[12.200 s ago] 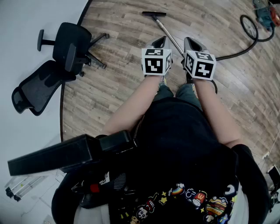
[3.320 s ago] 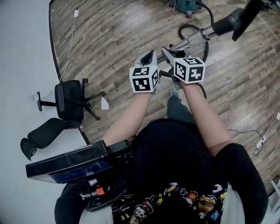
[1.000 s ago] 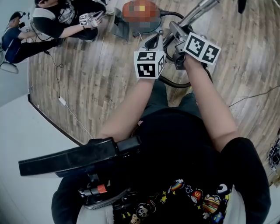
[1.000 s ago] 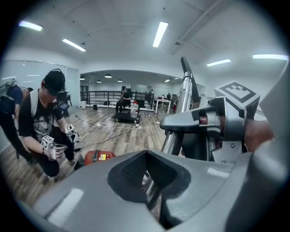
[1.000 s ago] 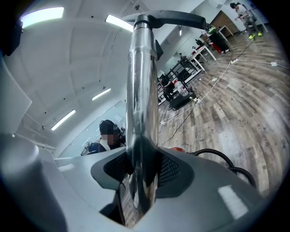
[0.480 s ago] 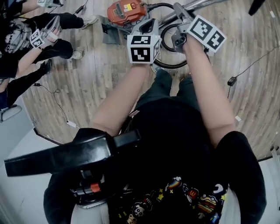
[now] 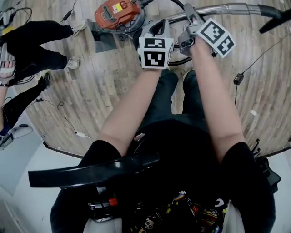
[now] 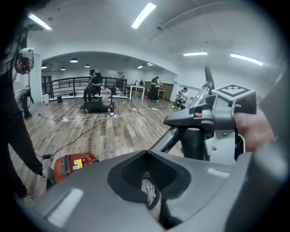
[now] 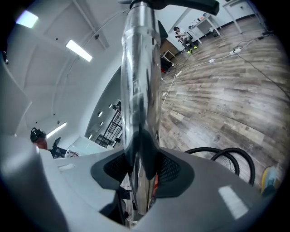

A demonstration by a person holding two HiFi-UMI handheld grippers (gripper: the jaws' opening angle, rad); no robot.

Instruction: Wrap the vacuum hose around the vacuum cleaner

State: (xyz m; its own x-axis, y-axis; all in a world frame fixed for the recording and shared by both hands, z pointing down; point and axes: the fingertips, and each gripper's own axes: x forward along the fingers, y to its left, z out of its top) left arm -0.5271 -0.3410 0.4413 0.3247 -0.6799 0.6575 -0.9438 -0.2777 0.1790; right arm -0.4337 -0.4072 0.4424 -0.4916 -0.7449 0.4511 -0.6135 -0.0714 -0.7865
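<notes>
The orange vacuum cleaner point(image 7: 116, 11) sits on the wood floor ahead, also low at left in the left gripper view point(image 8: 72, 165). My right gripper point(image 7: 187, 14) is shut on the chrome wand point(image 7: 236, 7), which runs rightwards to the dark floor nozzle point(image 7: 276, 16). In the right gripper view the wand point(image 9: 140, 86) rises straight out from between the pads of my right gripper point(image 9: 141, 158). My left gripper point(image 7: 157, 29) hovers just left of it, shut and holding nothing, and the left gripper view shows a shoe through the notch of my left gripper point(image 8: 146, 156). The black hose point(image 9: 231, 158) loops on the floor below.
A person in black point(image 7: 32, 43) sits on the floor at left. Thin cables point(image 7: 59, 111) and a small plug point(image 7: 238, 79) lie on the boards. Further people, tables and a railing point(image 8: 68, 84) stand far across the hall.
Both grippers have come down and the wand has swung lower towards level. The vacuum cleaner now shows at the upper left, closer to my left gripper.
</notes>
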